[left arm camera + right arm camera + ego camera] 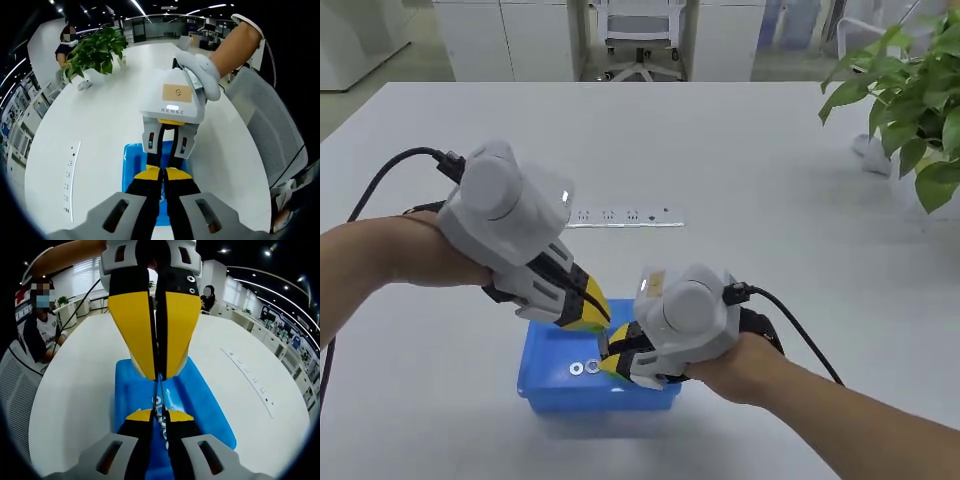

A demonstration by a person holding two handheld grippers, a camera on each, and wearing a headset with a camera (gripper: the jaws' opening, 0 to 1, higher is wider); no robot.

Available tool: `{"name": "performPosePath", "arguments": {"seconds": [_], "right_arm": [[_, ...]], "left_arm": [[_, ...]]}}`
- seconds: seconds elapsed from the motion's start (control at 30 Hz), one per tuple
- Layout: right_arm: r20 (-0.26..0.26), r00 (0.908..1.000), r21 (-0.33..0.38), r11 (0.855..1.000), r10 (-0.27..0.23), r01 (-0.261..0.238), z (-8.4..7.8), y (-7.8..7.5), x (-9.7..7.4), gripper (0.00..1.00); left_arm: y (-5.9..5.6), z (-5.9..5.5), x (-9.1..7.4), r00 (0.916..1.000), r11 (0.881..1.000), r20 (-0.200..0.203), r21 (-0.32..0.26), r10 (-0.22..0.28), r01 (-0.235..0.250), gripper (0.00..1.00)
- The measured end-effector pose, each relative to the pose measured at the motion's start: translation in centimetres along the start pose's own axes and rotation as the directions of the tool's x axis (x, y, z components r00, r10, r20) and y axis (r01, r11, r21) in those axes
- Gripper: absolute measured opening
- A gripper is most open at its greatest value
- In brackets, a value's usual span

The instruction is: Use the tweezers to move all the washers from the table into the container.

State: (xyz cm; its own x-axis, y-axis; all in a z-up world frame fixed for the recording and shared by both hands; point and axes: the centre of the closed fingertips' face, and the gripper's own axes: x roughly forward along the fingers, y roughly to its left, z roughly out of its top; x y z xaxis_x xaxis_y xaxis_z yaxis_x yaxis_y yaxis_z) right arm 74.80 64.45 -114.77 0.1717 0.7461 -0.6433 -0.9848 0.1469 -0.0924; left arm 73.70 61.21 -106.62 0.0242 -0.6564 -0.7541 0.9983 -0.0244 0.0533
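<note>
On white table [770, 250]: blue container [580, 397], power strip [625, 217]; plant [910, 100] right.

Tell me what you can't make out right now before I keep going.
Washer count: head view shows two washers in the container; the right gripper covers the rest of its floor.
The tweezers: a thin strip in the right gripper view; both ends hidden between the grippers' jaws.
The table beside the container: the left gripper and a hand hide part in head view, so leftover washers are unsure.
</note>
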Motion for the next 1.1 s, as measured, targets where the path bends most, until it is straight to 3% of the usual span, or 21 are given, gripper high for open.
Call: {"name": "performPosePath", "arguments": {"seconds": [0.37, 0.63, 0.93, 1.1], "right_arm": [[0.032, 0.9994, -0.011, 1.0, -0.012, 0.012, 1.4, 0.4, -1.1, 0.08], [0.061, 0.9979, 0.007, 1.0, -0.021, 0.02, 2.7, 1.2, -2.6, 0.07], [0.064, 0.9971, -0.016, 0.999, -0.042, 0.043, 3.8, 2.2, -4.5, 0.06], [0.058, 0.9974, -0.043, 0.998, -0.043, 0.045, 4.3, 3.4, -5.5, 0.05]], "left_arm": [[-0.5, 1.0, -1.4, 1.0, 1.0, 0.002, 0.011, 0.005, -0.006, 0.05], [-1.3, 2.5, -2.6, 1.0, 0.999, 0.0, 0.035, 0.008, -0.008, 0.05], [-2.8, 4.1, -3.8, 0.9999, 0.998, 0.002, 0.062, 0.01, -0.01, 0.05], [-4.2, 4.7, -4.4, 1.0, 0.997, 0.006, 0.071, 0.008, -0.008, 0.05]]}}
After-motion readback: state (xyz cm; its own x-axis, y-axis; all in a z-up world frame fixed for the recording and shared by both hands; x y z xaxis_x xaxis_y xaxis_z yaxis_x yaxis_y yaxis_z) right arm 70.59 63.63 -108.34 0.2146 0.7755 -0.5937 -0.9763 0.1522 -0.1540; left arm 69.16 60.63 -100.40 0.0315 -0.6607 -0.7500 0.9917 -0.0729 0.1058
